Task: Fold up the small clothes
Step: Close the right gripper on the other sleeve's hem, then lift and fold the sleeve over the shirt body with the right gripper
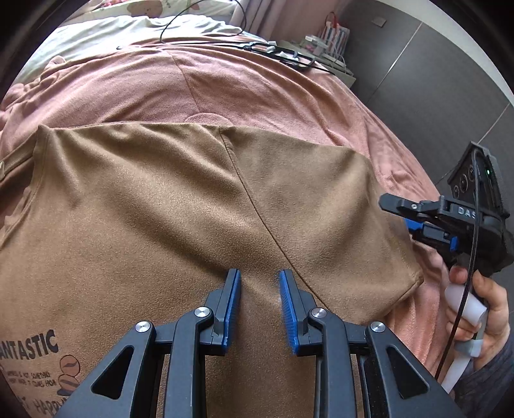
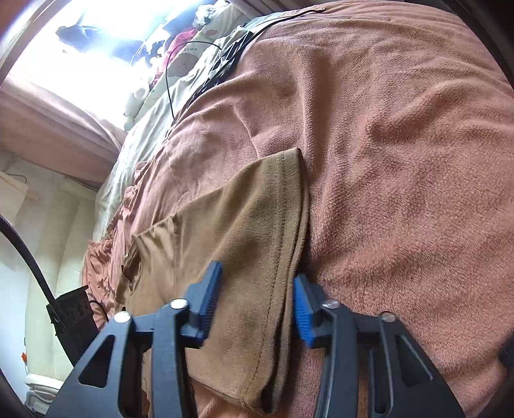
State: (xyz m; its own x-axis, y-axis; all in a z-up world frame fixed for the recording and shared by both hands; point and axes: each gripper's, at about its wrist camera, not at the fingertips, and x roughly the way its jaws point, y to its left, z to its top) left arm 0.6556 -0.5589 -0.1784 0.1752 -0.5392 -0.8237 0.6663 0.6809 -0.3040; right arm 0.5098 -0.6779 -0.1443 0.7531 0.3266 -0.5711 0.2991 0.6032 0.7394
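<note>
Blue-padded fingers of the left gripper (image 1: 259,286) stood parted over the brown T-shirt (image 1: 180,205), pressing or hovering just at the cloth near the shoulder seam, with nothing pinched between them. In the right wrist view, the right gripper (image 2: 257,289) had its fingers spread wide on either side of the shirt's sleeve (image 2: 257,225), one above the fabric and one by the hem edge, not yet closed on it. That shirt lay spread flat on the bed's pink blanket (image 1: 257,86), printed side up, with lettering showing at the lower left.

Judging from this, the folding had barely begun: the body looked unfolded, and the sleeve fold, the opposite side and the lengthwise fold all seemed left to do.

A black cable (image 1: 205,38) and a cream sheet (image 1: 106,29) lay farther up the bed, well apart from the shirt. Nothing stood in the way, though the soft, rumpled blanket could let the cloth drag.
</note>
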